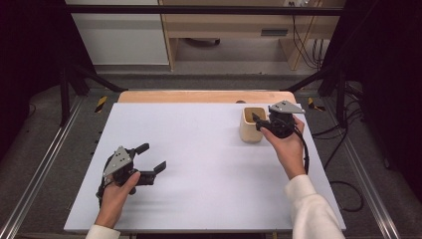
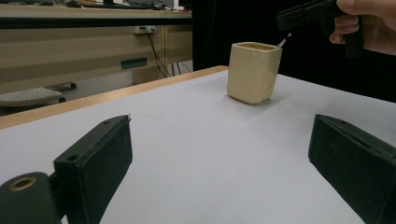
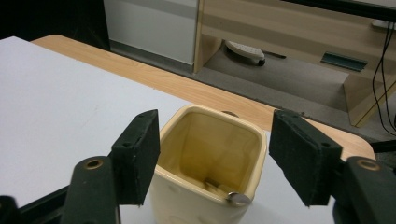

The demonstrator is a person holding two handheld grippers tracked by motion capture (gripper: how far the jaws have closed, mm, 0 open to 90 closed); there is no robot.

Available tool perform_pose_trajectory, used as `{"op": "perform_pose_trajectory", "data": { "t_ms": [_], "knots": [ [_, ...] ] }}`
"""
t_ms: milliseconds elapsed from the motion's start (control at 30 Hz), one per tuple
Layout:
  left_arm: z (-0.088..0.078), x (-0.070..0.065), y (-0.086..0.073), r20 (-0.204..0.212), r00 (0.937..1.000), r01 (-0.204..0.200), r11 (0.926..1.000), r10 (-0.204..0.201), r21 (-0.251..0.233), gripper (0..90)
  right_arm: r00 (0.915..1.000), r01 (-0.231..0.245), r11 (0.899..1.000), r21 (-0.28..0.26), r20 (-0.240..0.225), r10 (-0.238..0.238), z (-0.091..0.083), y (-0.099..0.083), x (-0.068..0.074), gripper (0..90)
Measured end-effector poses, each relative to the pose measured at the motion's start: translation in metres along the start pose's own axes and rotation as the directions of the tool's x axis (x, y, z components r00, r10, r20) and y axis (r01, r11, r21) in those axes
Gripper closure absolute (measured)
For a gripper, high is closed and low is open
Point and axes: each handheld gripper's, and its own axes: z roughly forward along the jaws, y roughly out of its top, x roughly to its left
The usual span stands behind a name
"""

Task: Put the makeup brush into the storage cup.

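Right hand-held gripper [image 3: 212, 161] hangs just above the mouth of the cream square-sided ceramic cup [image 3: 210, 154], jaws spread, nothing pinched between them. A thin metal stick with a flat round end [image 3: 229, 193] leans inside the cup, its tip resting on the rim on my side, just below the gap between the jaws. No pad is touching it, so I judge the drop-off done and the step in hand to be pulling clear.

To do it well: lift straight up before drifting back, keep the jaws wide so neither pad clips the rim or flicks the stick out. The cup stands upright near the far right edge of the white table [image 1: 199, 159]; a nudge could slide it.

Pose: my right hand [image 1: 286, 144] is reaching forward, wrist tipped so the gripper points down and ahead over the cup.

Left hand-held gripper [image 1: 149, 159] rests low on the near left of the table, jaws spread and holding nothing, well apart from the cup.
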Motion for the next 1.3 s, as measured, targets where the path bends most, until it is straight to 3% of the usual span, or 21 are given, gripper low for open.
{"op": "perform_pose_trajectory", "data": {
  "t_ms": [367,633,833,933,1300],
  "knots": [
    [0.000,0.000,0.000,-0.002,1.0000,-0.009,1.0000,0.009,0.005,6.1,0.9994,0.016,1.000,-0.012,0.029,-0.016,-0.003,0.003,0.009,17.6],
    [0.001,-0.001,0.000,0.001,0.9998,-0.018,0.9998,0.018,0.011,6.1,0.9995,0.018,1.000,-0.026,0.028,-0.017,-0.008,0.007,0.015,12.5],
    [0.000,0.000,0.000,-0.003,0.9997,-0.025,0.9996,0.025,0.012,6.1,0.9983,0.033,0.999,-0.023,0.048,-0.032,-0.016,0.009,0.020,7.4],
    [0.000,0.000,0.000,-0.003,0.9996,-0.027,0.9995,0.027,0.015,6.1,0.9960,0.041,0.998,-0.037,0.081,-0.038,-0.022,0.010,0.024,6.5],
    [0.000,0.000,0.000,-0.003,0.9997,-0.026,0.9996,0.026,0.012,6.0,0.9995,0.015,0.997,-0.079,0.031,-0.012,-0.049,0.001,0.026,4.9]
  ]
}}
